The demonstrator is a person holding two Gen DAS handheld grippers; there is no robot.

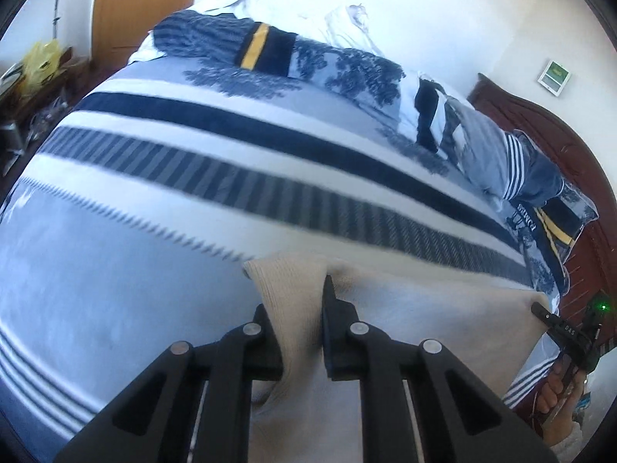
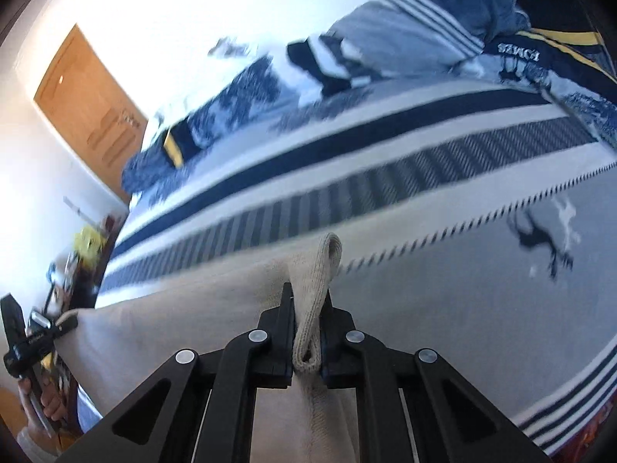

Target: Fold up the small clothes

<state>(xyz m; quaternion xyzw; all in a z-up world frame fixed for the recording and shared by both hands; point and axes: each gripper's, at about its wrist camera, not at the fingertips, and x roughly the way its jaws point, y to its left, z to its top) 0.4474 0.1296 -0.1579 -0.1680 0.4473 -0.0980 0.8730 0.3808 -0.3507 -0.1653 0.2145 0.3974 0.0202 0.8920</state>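
- The bed (image 1: 115, 308) fills both views: a grey-blue cover with navy, white and hatched stripes running across it, and a dark animal print (image 2: 540, 239) on the plain grey part.
- Bedding (image 1: 347, 69) with a blue leaf print and a yellow band lies bunched along the far edge, and more grey and blue cloth is piled toward the headboard (image 1: 540, 123), which is dark red wood.
- Behind the bed stand a white wall and a brown door (image 1: 131, 0); a cluttered stand with something yellow on it sits beside the door.
- The garment (image 1: 424, 328), a cream knit, is stretched between the two tools above the bed cover, its top edge taut from one to the other.
- Both tools point slantwise down toward the bed, side by side and well apart.
- The left tool (image 1: 304, 308) is clamped on one corner of the garment; a ribbed flap of knit stands up between its fingers.
- The right tool (image 2: 308, 316) is clamped on the opposite corner, with a doubled loop of ribbed knit pinched between its fingers and sticking up past the tips.
- Each view shows the other tool at its edge, a hand (image 1: 555, 393) wrapped round its handle; the right one shows a green light.
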